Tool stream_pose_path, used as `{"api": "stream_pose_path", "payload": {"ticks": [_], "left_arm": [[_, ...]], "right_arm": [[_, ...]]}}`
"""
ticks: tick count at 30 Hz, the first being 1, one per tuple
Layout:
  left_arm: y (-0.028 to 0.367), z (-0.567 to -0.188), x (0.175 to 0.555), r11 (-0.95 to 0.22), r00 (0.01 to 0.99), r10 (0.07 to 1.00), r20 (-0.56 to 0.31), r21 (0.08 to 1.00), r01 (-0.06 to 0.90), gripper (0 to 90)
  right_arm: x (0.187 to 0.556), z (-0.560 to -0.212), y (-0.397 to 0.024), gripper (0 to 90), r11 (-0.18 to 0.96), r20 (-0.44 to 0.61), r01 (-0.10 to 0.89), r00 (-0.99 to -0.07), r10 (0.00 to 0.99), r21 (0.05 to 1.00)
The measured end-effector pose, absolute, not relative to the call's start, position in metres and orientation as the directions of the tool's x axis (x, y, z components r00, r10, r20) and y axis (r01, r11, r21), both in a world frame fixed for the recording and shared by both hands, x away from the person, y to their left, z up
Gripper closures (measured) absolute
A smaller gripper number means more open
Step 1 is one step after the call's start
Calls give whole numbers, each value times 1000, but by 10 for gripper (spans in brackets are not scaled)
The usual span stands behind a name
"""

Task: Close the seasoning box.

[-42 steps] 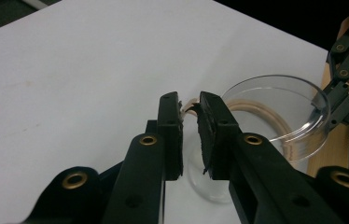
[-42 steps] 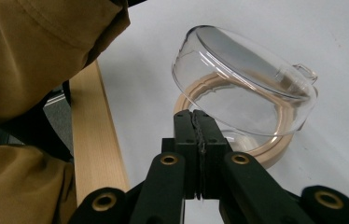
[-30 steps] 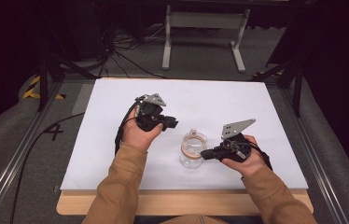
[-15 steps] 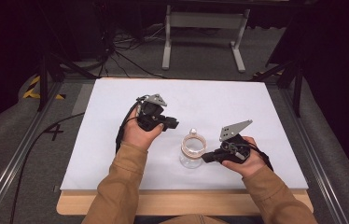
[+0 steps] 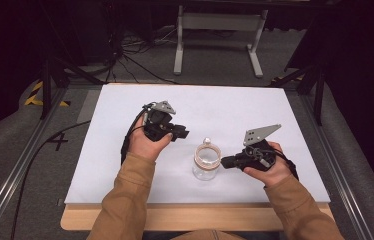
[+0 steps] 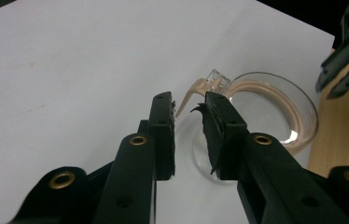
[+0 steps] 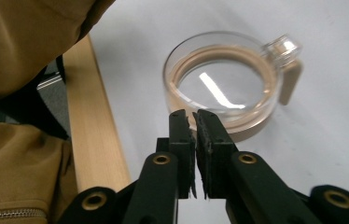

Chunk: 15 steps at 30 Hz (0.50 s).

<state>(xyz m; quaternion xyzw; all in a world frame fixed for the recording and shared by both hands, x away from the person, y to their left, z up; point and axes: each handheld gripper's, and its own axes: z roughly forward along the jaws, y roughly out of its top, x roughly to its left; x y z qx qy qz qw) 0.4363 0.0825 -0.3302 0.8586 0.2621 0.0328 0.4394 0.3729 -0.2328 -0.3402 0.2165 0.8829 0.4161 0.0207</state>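
On a white sheet (image 5: pixel 235 107) covering the wooden table (image 5: pixel 195 217), w/ dark floor and cables beyond, a person in tan sleeves (image 5: pixel 125 200) works two hand-held grippers around a small clear jar (image 5: pixel 206 161).

Both forearms enter from the near edge and angle inward. Left hand (image 5: pixel 145 142) sits mid-sheet, wrist roughly straight, knuckles toward the far side; its left gripper (image 5: pixel 181 133) points right and slightly toward the person, at the jar, grey plate on top, cable looping back along the wrist. Right hand (image 5: pixel 265 165) lies lower and to the right, palm cupped under the tool; the right gripper (image 5: pixel 225 162) points left, tips just beside the jar's rim, grey three-cornered plate (image 5: pixel 260 134) tilted up above it.

Jar stands upright near the sheet's front centre, between the two tools, closer to the right one. Tan band rings the mouth; a clear knob-like tab (image 7: pixel 282 46) and tan tag (image 6: pixel 189 95) jut from the far side of the rim.

Left gripper view: jaws spread a little, a narrow gap showing sheet and glass, nothing held; tips hover above and short of the jar, torn pad on one jaw. Right gripper view: jaws pressed nearly together, only a sliver of light between, nothing pinched; tips just at the jar's near wall, contact can't be told. Tan sleeve and table edge at that view's left.
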Motion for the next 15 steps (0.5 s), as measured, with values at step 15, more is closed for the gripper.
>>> {"api": "stream_pose_path", "payload": {"ticks": [15], "left_arm": [[121,-342,421,-456,811,552,-191,746,485,707]], "right_arm": [[407,-315,-274,658,474,73,367,-844,531,800]]}}
